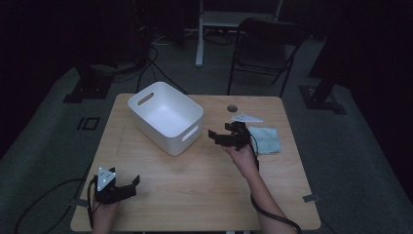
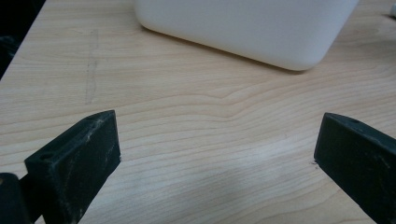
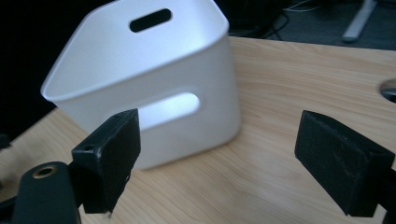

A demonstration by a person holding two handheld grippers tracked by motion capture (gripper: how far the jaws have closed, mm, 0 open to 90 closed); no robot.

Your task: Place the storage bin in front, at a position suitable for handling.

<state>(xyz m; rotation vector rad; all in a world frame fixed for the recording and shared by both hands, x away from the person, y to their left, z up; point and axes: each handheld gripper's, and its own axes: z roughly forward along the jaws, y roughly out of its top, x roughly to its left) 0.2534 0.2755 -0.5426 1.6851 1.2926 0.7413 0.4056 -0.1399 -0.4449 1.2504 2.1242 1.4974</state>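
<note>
Dim room, pale wooden table (image 1: 195, 185): a white bin (image 1: 165, 117) sits far left of centre, a light blue cloth (image 1: 265, 140) at the right. Both the left gripper (image 1: 134, 184) and right gripper (image 1: 216, 136) gape empty. Judging by its aim, the right should close squarely on the bin's handle slot (image 3: 170, 106).

No readable text, label or number appears anywhere.

White bin (image 1: 165, 117); blue cloth (image 1: 264, 140) — plain.

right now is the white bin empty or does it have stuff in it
Empty: the high view looks into the white bin and shows a bare white inside.
</note>
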